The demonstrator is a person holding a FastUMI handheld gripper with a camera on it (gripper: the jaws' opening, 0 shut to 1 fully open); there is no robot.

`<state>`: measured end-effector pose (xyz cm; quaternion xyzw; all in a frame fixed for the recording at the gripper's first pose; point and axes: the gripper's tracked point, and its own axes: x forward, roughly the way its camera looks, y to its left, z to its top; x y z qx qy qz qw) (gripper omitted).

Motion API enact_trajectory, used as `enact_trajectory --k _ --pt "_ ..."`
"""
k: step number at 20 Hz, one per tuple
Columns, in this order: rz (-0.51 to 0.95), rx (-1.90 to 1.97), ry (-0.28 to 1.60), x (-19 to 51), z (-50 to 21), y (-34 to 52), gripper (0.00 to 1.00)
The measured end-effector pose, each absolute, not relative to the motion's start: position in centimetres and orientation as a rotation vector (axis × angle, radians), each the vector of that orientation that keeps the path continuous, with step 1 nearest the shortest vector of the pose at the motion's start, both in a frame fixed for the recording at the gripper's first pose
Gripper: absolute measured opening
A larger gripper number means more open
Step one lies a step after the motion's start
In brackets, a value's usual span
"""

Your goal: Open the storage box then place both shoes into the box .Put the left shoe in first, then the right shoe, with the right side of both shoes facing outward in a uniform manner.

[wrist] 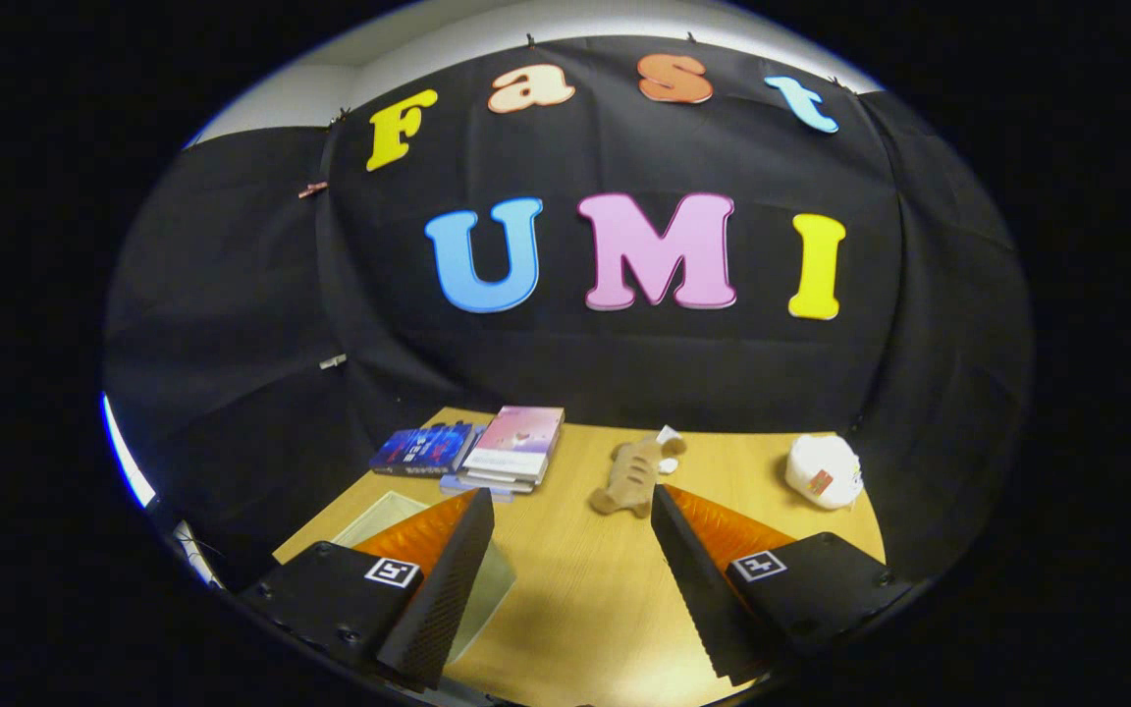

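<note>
Jaws (570, 511) spread and empty over the surface (565, 589); pale box (384, 516) beside the books (487, 452); shoes unseen, progress cannot be judged.

We see the two-finger handheld gripper (573, 506) with fingers spread wide, empty, tips pointing toward twelve o'clock, raised.

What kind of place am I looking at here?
Probably a small staged booth, not a home: black cloth wall, wooden table holding stacked books, a plush toy and a white bundle. The open gripper holds nothing.
</note>
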<state>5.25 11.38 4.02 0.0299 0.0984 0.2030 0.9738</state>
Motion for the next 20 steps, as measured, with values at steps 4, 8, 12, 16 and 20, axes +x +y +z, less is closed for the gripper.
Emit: enact_trajectory --k 4,8,12,16,20 --pt "0.376 0.097 0.049 5.3 7.3 5.6 0.99" --pt "0.216 0.145 -0.07 5.6 8.9 -1.4 0.98" --pt "0.17 0.213 -0.153 3.8 9.3 -5.0 0.98" --pt "0.141 0.223 -0.118 3.1 7.0 -6.5 0.98" --pt "0.12 0.171 -0.089 3.0 5.6 -7.1 0.98"
